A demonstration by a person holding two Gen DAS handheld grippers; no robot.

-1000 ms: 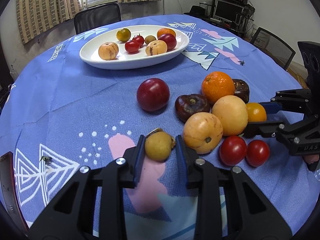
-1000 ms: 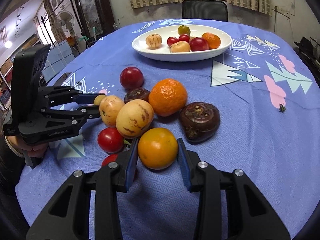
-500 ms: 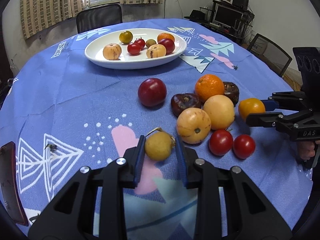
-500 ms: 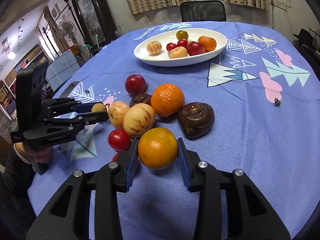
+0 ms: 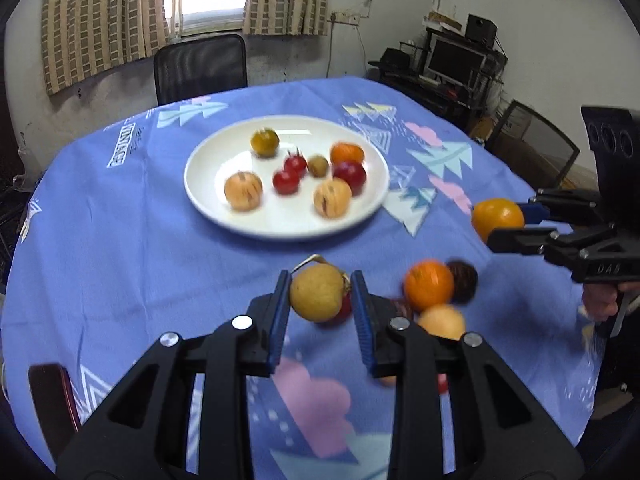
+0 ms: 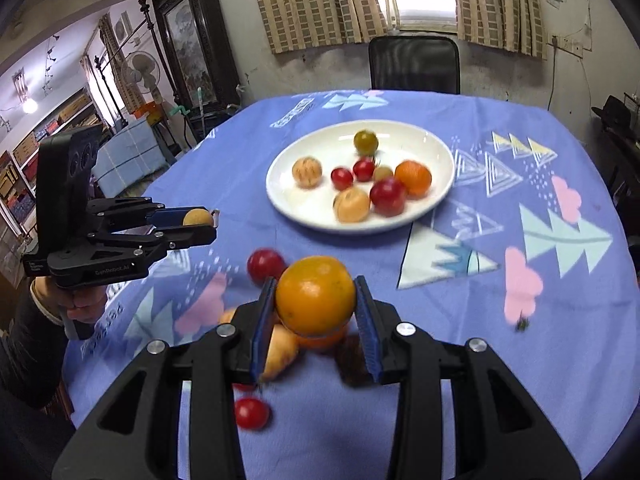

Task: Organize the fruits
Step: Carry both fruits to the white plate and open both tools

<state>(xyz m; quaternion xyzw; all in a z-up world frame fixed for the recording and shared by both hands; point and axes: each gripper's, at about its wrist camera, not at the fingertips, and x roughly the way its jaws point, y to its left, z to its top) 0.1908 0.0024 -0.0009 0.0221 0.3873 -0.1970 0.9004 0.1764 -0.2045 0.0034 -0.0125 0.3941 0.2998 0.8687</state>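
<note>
My left gripper [image 5: 320, 300] is shut on a small tan round fruit [image 5: 316, 293] and holds it above the blue tablecloth, short of the white plate [image 5: 224, 216]. My right gripper [image 6: 316, 304] is shut on a yellow-orange fruit [image 6: 315, 294], also lifted off the table. The plate [image 6: 436, 188] holds several fruits: small red ones, two striped tan ones, an orange one and a greenish one. From the left wrist view the right gripper [image 5: 500, 222] shows at the right with its fruit; from the right wrist view the left gripper [image 6: 200, 226] shows at the left.
Loose fruits lie under the grippers: an orange [image 5: 428, 285], a dark brown fruit [image 5: 463, 276], a tan fruit [image 5: 442, 322], a red plum [image 6: 266, 266], a cherry tomato [image 6: 251, 413]. A black chair [image 5: 200, 66] stands behind the table. A hand [image 6: 82, 302] holds the left gripper.
Both grippers have risen off the table with their fruits and moved forward toward the plate. The loose fruits now lie below and behind the fingers.
</note>
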